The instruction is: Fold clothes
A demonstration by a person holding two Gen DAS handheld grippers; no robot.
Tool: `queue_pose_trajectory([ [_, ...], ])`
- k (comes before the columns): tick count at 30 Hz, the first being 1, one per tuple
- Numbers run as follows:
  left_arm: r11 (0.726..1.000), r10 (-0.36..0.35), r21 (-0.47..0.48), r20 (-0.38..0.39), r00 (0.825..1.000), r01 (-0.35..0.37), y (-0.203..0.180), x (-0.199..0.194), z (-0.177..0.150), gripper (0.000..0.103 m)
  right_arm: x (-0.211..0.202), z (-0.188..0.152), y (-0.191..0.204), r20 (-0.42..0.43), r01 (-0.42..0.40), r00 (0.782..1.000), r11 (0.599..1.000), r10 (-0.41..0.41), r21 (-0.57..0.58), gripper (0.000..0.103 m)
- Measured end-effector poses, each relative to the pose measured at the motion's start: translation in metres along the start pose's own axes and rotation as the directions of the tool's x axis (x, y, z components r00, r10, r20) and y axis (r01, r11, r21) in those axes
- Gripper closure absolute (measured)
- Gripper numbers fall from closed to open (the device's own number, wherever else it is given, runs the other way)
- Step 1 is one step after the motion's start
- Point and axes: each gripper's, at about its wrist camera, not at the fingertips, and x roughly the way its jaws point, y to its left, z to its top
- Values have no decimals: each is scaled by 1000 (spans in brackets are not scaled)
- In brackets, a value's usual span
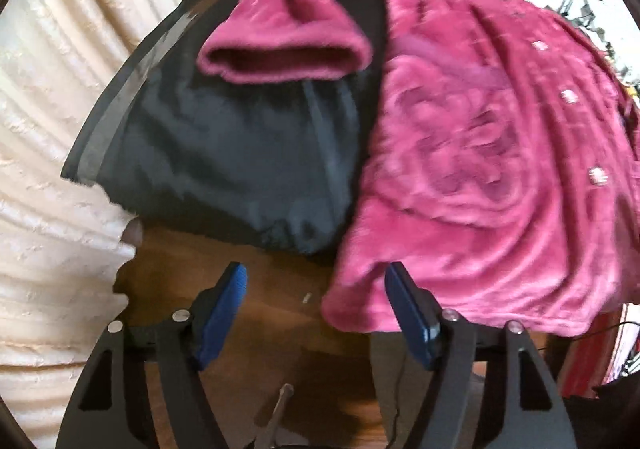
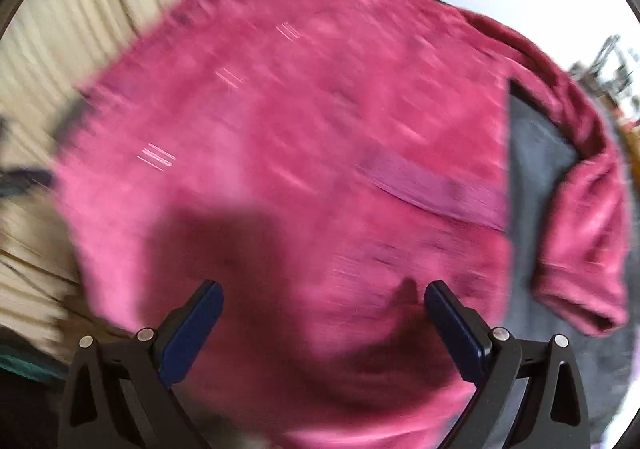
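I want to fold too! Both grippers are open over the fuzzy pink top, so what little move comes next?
Probably the left gripper should nudge toward the pink top and pinch its near hem. Its jaws stand open with nothing between them, the hem lies right beside one finger, and the sleeve sprawls unfolded over the dark cloth.

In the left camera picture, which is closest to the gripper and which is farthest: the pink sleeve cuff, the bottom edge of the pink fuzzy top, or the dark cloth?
From the left gripper, open and holding nothing:
1. Bottom edge of the pink fuzzy top, right beside its right finger.
2. Dark cloth, ahead and left.
3. Pink sleeve cuff, farthest, lying on the dark cloth's far part.
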Motion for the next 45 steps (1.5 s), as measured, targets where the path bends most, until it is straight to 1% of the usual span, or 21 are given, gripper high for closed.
queue_pose_trajectory([
  [1, 1000, -10, 6, 9, 1000, 10, -1, 3, 21, 27, -5, 1, 6, 17, -88, 996, 996, 88, 34, 1],
  [3, 999, -29, 22, 25, 999, 28, 7, 17, 84, 27, -6, -2, 24, 26, -256, 967, 964, 255, 77, 5],
  [4, 999, -39, 32, 34, 999, 38, 6, 19, 99, 27, -1, -4, 33, 15, -316, 949, 945, 316, 84, 10],
  [6, 997, -60, 56, 53, 997, 57, -4, 15, 107, 27, 14, 1, 46, -11, -402, 914, 910, 405, 100, 46],
  [7, 995, -70, 68, 62, 996, 66, -9, 13, 111, 27, 21, 6, 55, -29, -433, 898, 894, 438, 112, 51],
  [9, 993, -86, 91, 79, 993, 78, -20, 12, 118, 27, 36, 15, 66, -57, -451, 886, 885, 459, 118, 52],
  [13, 991, -75, 115, 71, 995, 67, -12, 41, 137, 27, 59, 20, 71, -90, -472, 870, 871, 485, 139, 52],
  [16, 993, -78, 91, 39, 996, 74, -8, 48, 138, 27, 55, 27, 67, -86, -496, 856, 857, 509, 140, 51],
  [19, 993, -89, 74, 35, 995, 86, -3, 50, 138, 25, 61, 34, 65, -87, -522, 838, 839, 538, 155, 51],
  [22, 994, -86, 73, 25, 996, 84, 1, 53, 138, 21, 62, 35, 71, -92, -538, 828, 830, 553, 150, 51],
  [25, 994, -83, 71, 18, 996, 82, 3, 57, 139, 20, 74, 39, 86, -112, -519, 839, 845, 532, 127, 55],
  [27, 994, -80, 70, 15, 997, 79, 4, 58, 138, 19, 79, 42, 89, -118, -490, 856, 863, 503, 124, 79],
  [29, 995, -70, 70, 15, 997, 69, 8, 54, 132, 18, 79, 43, 91, -119, -435, 888, 895, 444, 95, 95],
  [31, 996, -66, 56, 14, 998, 65, 19, 52, 126, 17, 66, 43, 93, -103, -378, 920, 925, 379, 32, 95],
  [33, 997, -66, 29, 8, 998, 66, 31, 54, 122, 15, 51, 40, 96, -92, -291, 954, 955, 286, -49, 95],
  [35, 997, -71, 0, 1, 997, 71, 42, 56, 117, 13, 50, 34, 92, -120, -225, 970, 970, 214, -91, 95],
  [36, 997, -71, -5, -1, 997, 71, 46, 56, 116, 13, 54, 30, 86, -134, -224, 968, 972, 212, -76, 95],
  [40, 999, -49, 18, -7, 999, 49, 46, 55, 117, 13, 59, 28, 68, -134, -289, 948, 957, 287, 7, 95],
  [43, 998, -8, 54, -22, 1000, 9, 41, 51, 121, 13, 56, 29, 64, -133, -298, 946, 955, 296, 4, 91],
  [44, 998, 2, 63, -18, 1000, 0, 38, 47, 123, 13, 52, 30, 64, -127, -288, 950, 958, 285, -11, 83],
  [45, 997, 7, 71, -9, 1000, -7, 36, 41, 126, 13, 46, 32, 64, -115, -276, 956, 961, 271, -28, 67],
])
